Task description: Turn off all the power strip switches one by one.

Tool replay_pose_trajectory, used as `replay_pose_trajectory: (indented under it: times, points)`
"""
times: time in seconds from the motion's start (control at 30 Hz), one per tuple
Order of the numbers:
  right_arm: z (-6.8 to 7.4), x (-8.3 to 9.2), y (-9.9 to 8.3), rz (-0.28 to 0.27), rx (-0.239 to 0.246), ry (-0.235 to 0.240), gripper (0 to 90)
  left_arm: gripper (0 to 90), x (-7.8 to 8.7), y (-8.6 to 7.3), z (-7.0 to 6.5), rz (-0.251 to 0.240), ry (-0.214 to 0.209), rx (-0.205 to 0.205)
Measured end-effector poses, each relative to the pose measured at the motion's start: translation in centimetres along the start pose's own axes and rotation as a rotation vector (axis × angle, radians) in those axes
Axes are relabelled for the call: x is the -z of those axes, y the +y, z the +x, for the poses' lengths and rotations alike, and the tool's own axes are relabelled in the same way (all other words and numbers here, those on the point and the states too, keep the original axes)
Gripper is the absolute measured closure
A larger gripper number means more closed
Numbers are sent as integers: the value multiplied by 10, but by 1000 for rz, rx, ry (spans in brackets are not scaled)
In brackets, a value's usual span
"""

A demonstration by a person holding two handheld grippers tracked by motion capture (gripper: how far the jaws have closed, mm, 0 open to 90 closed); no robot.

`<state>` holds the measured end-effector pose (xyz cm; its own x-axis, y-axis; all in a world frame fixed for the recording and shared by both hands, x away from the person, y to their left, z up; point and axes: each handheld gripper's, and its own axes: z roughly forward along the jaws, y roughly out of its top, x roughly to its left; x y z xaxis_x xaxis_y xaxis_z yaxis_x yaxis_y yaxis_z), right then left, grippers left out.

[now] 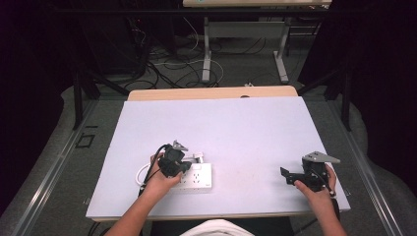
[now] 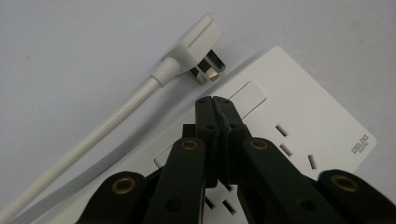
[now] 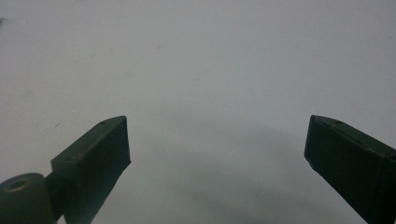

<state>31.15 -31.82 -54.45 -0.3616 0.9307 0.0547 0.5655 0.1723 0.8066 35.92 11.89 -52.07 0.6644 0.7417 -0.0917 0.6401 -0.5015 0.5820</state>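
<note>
Power strip, white, lies flat on the pale counter directly under the left tool, whose jaws are pressed together with nothing between them, their tips poised on or just above a rocker switch; its loose plug rests just beyond the tips. The step looks like pressing that switch, so the next move calls for a short, straight push down. Well apart, the right tool hovers over bare counter, jaws spread wide and empty.
</note>
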Motion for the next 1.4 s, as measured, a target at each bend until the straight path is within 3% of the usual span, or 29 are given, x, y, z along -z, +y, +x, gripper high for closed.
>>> replay_pose_trajectory:
  times: [0.9,1.13,1.17,1.23,1.27,1.4]
  points:
    - [0,0,0,0,-1,3,62,899,-1,20,-20,-23,-38,-46]
    - [0,0,0,-1,-1,5,62,899,-4,24,-24,-10,-46,-60]
    - [0,0,0,-1,-1,5,62,899,-6,24,-26,-16,-50,-47]
    - [0,1,0,-1,-4,6,62,898,-6,25,-25,8,-61,-66]
    - [0,1,0,1,-3,5,62,899,-8,25,-25,-2,-42,-69]
    - [0,0,0,-7,-1,-1,62,898,-13,24,-24,11,-42,-64]
